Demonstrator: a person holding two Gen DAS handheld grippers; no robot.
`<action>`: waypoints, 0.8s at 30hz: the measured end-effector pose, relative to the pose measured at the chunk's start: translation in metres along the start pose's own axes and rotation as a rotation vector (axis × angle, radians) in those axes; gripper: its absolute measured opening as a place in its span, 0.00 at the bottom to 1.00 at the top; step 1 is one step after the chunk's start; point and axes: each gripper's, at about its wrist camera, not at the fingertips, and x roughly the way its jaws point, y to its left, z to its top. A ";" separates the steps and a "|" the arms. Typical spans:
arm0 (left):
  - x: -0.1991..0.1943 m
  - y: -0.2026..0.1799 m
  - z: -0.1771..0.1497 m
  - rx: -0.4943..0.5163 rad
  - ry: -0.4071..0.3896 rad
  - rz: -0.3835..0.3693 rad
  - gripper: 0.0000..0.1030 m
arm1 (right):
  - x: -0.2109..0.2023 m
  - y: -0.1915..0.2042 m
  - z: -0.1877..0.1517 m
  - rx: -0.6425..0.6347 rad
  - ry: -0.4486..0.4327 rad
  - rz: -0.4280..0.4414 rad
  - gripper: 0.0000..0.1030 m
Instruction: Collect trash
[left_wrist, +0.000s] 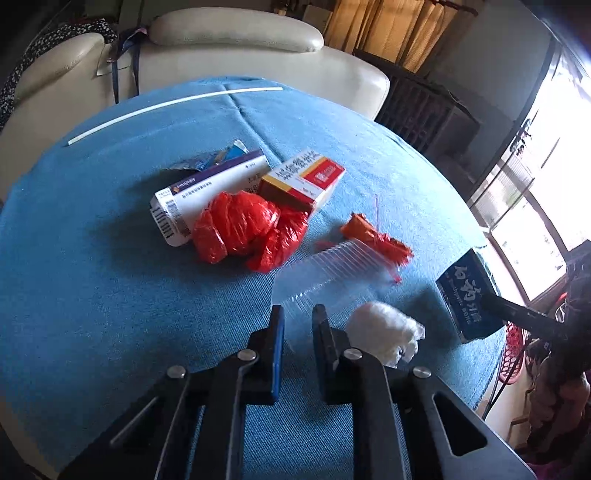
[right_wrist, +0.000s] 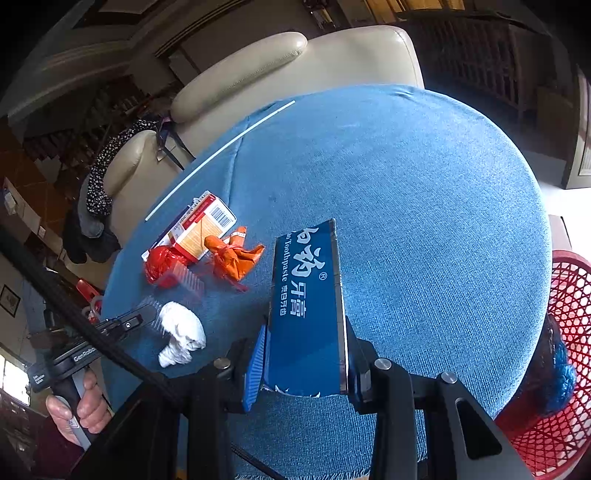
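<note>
My right gripper (right_wrist: 303, 354) is shut on a blue toothpaste box (right_wrist: 306, 306) and holds it over the blue-clothed table (right_wrist: 424, 206); the box also shows in the left wrist view (left_wrist: 467, 295). My left gripper (left_wrist: 298, 314) is shut on the rim of a clear plastic cup (left_wrist: 325, 273) lying on its side. A white tissue wad (left_wrist: 384, 332) lies just right of it. Further off lie a crumpled red plastic bag (left_wrist: 247, 229), a white medicine box (left_wrist: 207, 195), a red-and-yellow box (left_wrist: 306, 181) and an orange wrapper (left_wrist: 376, 236).
A red mesh basket (right_wrist: 557, 354) stands off the table's right edge. A white strip (left_wrist: 166, 107) lies along the far edge. A cream sofa (left_wrist: 221, 48) stands behind the table. A foil wrapper (left_wrist: 207, 162) lies behind the boxes.
</note>
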 end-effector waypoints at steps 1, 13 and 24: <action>-0.002 0.001 0.000 -0.003 -0.006 0.002 0.10 | 0.000 0.000 0.000 -0.001 -0.001 0.001 0.38; -0.015 0.001 0.001 -0.024 -0.007 0.065 0.23 | -0.006 -0.005 -0.001 0.014 -0.010 0.008 0.38; -0.012 -0.061 -0.014 0.078 0.056 -0.008 0.61 | -0.009 -0.011 0.000 0.030 -0.024 0.028 0.38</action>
